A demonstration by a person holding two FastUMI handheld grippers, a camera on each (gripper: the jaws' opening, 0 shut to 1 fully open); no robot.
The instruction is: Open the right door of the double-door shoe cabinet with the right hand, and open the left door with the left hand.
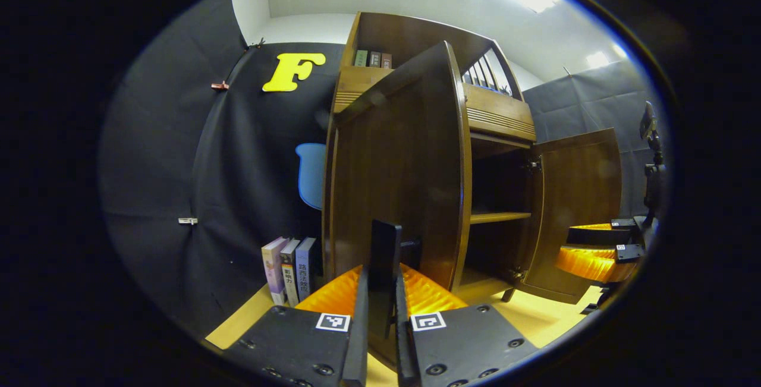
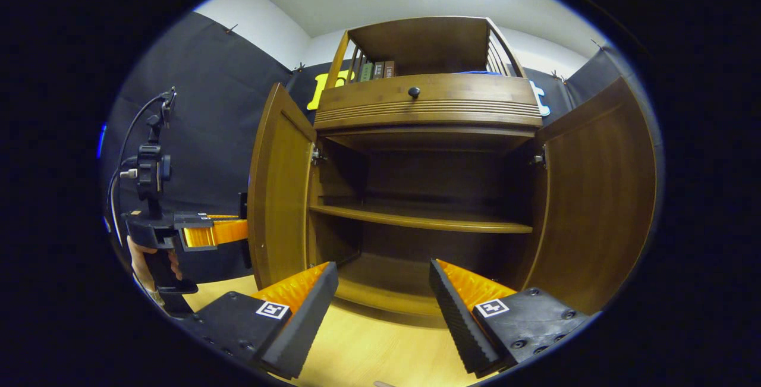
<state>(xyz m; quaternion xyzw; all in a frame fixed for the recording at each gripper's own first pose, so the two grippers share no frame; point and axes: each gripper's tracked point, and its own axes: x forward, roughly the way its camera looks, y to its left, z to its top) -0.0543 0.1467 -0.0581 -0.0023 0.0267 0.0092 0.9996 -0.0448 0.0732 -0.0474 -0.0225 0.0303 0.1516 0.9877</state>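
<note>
Nearest in the left gripper view, the left hand-held gripper (image 1: 380,315) has its two fingers drawn close together on a dark upright handle (image 1: 384,268) at the free edge of the left door (image 1: 398,179); both fingers appear to press on it, so it is judged to be gripping the handle. In the right gripper view, the right hand-held gripper (image 2: 383,310) stands with its jaws wide apart and nothing between them, hovering over the yellow floor (image 2: 368,351) in front of the shoe cabinet (image 2: 428,107). The left door is swung well out from the cabinet front; the right door (image 2: 594,208) is also swung wide, clear of any gripper. Judgement: the right door step looks complete and the left door is in its final swing. To finish well, the grip should follow the arc about the hinge (image 2: 315,155) rather than pull straight, avoid twisting the handle, and release only once the door rests open. Count, near to far: two grippers, two doors, one inner shelf (image 2: 422,220), one drawer knob (image 2: 414,92), three books (image 1: 289,271) standing on the floor beside the cabinet, and three more books (image 1: 373,59) on the top shelf.
</note>
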